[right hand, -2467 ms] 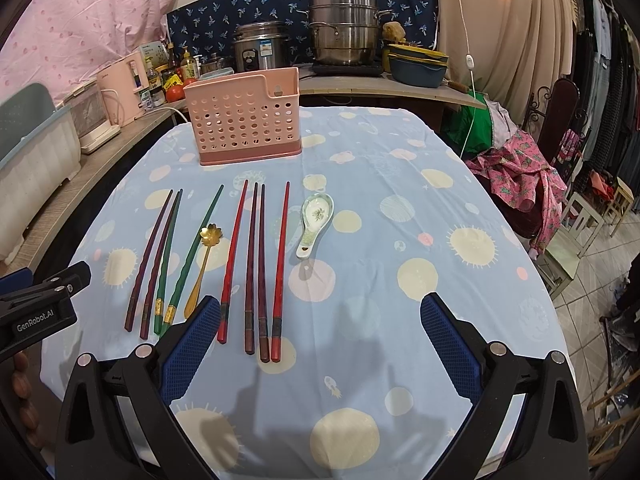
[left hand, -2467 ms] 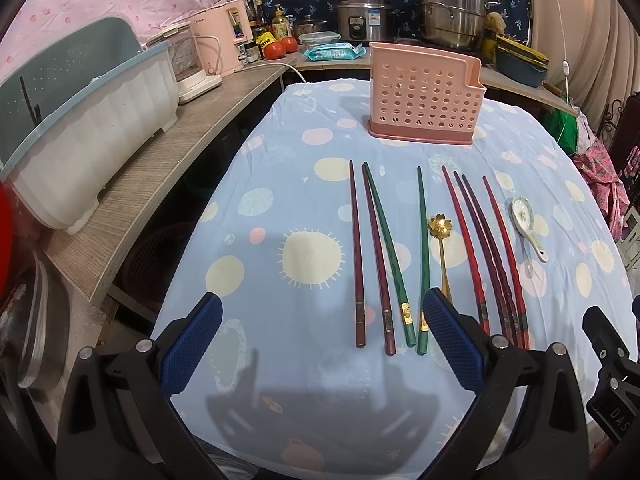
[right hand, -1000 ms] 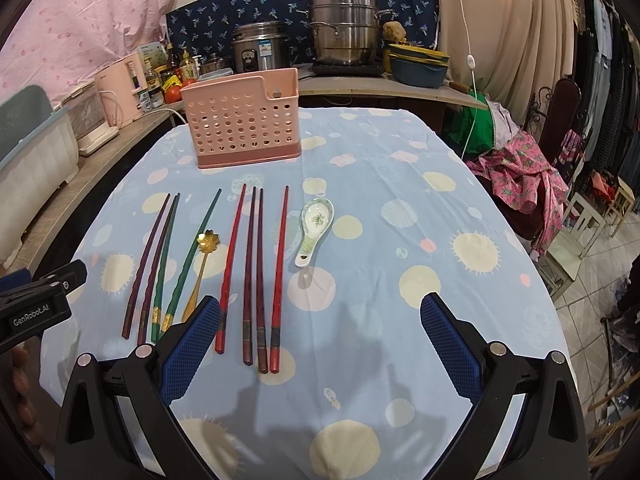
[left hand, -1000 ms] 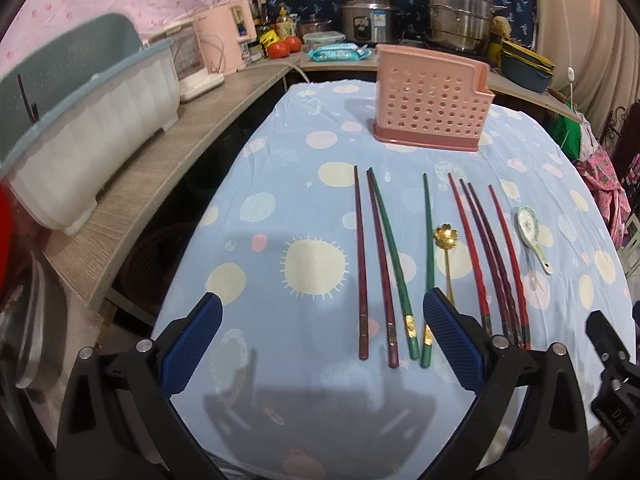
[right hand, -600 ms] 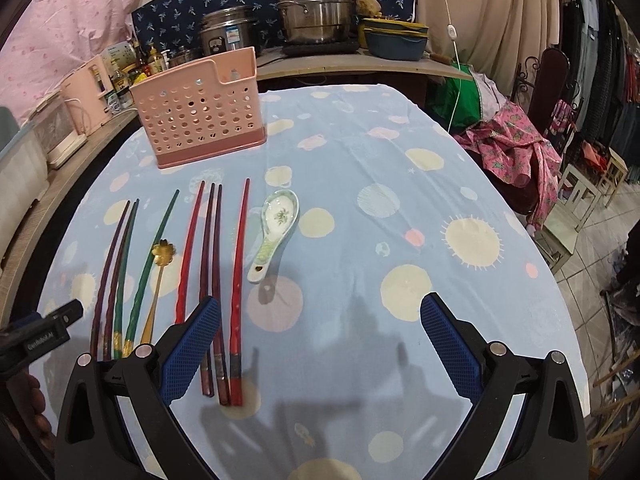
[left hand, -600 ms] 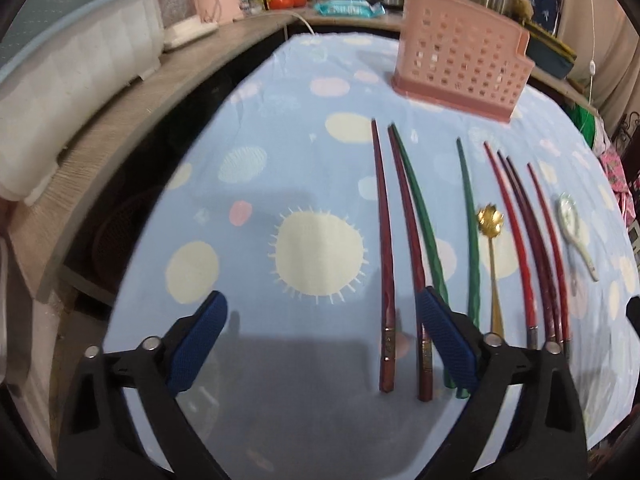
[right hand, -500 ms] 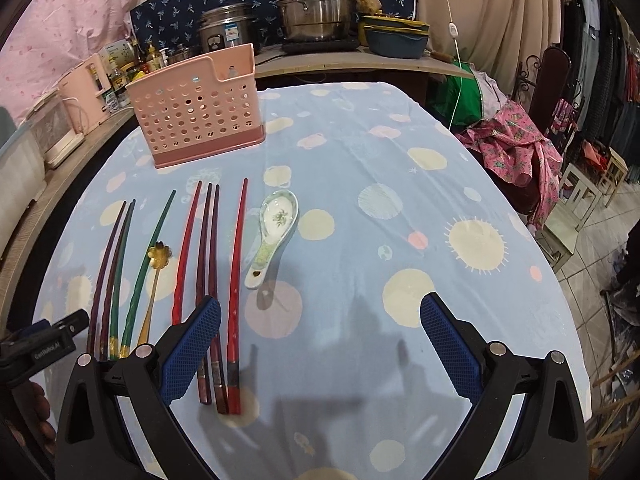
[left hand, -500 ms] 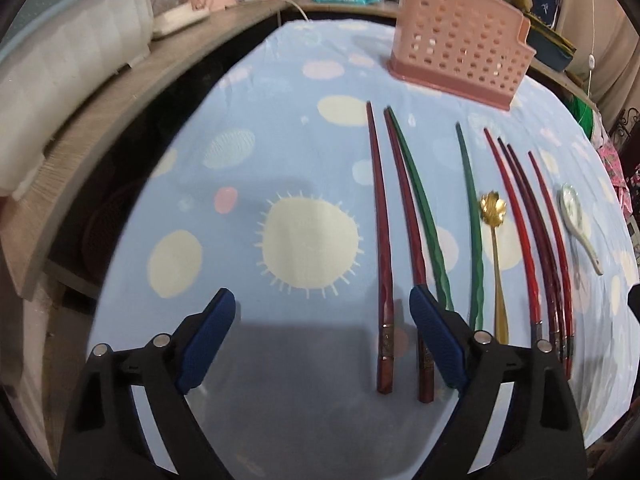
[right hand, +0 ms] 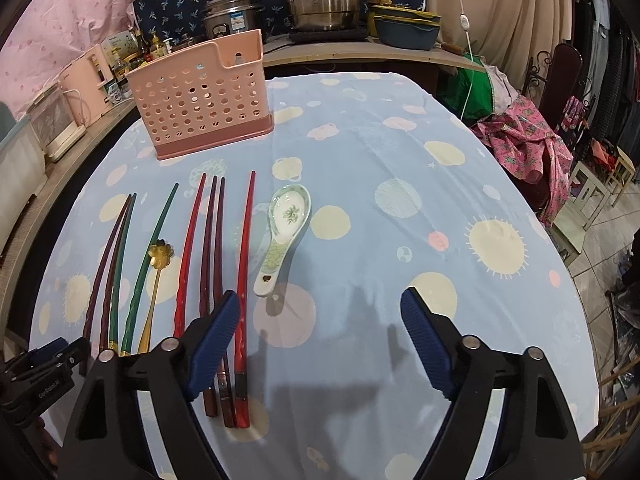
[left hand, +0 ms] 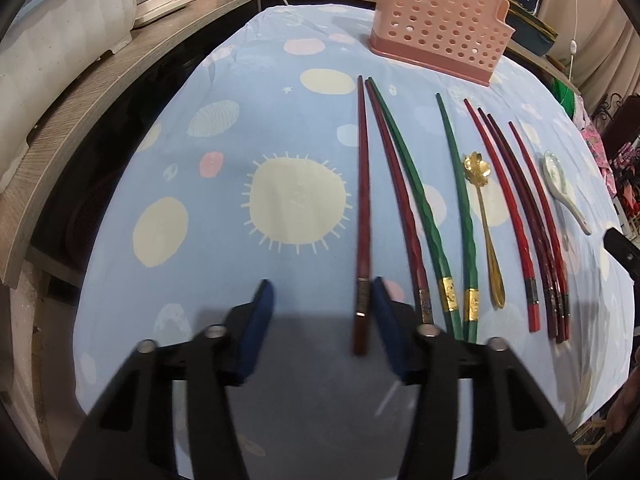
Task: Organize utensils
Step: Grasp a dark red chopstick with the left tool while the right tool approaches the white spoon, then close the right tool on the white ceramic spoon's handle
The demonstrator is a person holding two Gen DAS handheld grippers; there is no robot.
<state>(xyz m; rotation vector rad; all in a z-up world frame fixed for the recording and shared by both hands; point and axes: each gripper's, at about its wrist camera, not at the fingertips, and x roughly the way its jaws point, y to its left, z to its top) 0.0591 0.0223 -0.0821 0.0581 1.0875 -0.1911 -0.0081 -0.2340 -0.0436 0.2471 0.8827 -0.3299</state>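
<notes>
Nothing is sitting in the pink holder (left hand: 438,36) at twelve o'clock yet; every utensil is lying on the tablecloth (left hand: 200,184). The left gripper (left hand: 320,320) is spread around the maroon chopstick (left hand: 363,216); the right gripper (right hand: 320,332) is hanging spread, empty.

L hand-held gripper (left hand: 322,330) blurred | dark-red chopstick (left hand: 363,216) butt end smeared, maybe touching pad | basket (right hand: 200,98) interior hidden

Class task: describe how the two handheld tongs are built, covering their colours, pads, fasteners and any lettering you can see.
Both the left tongs and right tongs have matte black angular plastic arms with cut-out openings. Each finger carries a ribbed blue pad and round silver pivot screws. White lettering shows on the left tongs' body in the right wrist view, too small to read. No cables or sleeves show.
</notes>
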